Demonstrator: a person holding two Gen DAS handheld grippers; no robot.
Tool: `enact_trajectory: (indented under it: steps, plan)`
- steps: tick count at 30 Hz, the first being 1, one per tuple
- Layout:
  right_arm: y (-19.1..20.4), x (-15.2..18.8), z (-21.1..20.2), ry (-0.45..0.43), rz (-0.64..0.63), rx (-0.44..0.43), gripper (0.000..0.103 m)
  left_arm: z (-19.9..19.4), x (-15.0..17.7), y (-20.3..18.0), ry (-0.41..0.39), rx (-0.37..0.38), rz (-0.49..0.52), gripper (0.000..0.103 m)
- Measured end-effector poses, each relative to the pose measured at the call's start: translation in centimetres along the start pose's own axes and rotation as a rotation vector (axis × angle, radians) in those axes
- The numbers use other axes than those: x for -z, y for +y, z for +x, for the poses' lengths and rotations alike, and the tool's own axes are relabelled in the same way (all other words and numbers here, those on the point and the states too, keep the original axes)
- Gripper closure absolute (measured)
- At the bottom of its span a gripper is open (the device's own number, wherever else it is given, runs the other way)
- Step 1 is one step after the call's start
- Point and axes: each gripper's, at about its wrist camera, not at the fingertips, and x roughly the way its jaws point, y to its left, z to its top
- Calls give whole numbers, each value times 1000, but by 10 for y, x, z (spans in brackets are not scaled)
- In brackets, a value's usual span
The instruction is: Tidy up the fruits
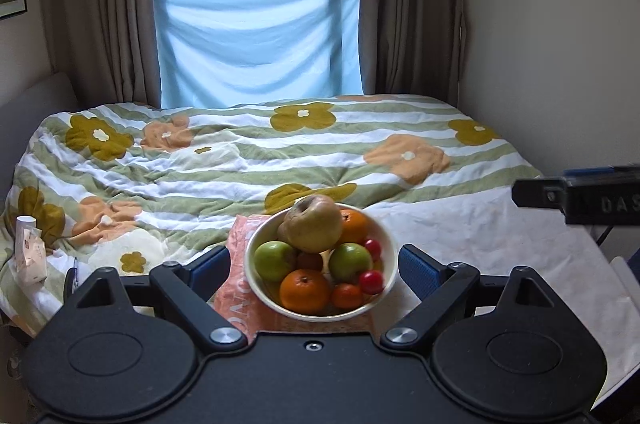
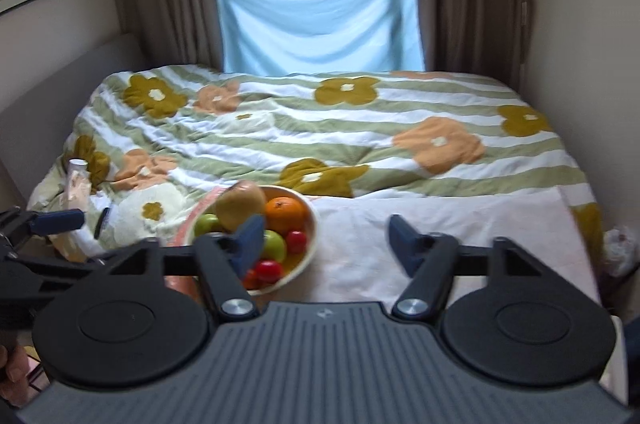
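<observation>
One white bowl (image 1: pixel 256 288) held the fruit: one big yellowish apple (image 1: pixel 314 224), two green apples (image 1: pixel 275 260), two large oranges (image 1: pixel 305 291), one small orange (image 1: pixel 346 296) and two red cherry tomatoes (image 1: pixel 371 282) showing.

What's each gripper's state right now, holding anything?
Left gripper: open, holding nothing; fruit bowl shows between its fingers, untouched.
Right gripper: open, empty.
</observation>
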Motion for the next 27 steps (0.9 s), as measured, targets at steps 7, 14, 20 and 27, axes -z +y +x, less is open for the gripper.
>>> enact_trajectory:
  steps: [7,14,20,27]
  plan:
    - [-36,23,-42,24,5,104,1,-21,3,-30,-20,14,-12,1]
    - [-56,44,-62,37,30,174,0,-28,12,-50,-10,32,1,0]
    - [-63,51,-67,38,56,171,0,-33,15,-57,-14,20,-3,0]
    - [-66,51,-68,32,67,161,0,-35,15,-60,-17,4,5,0]
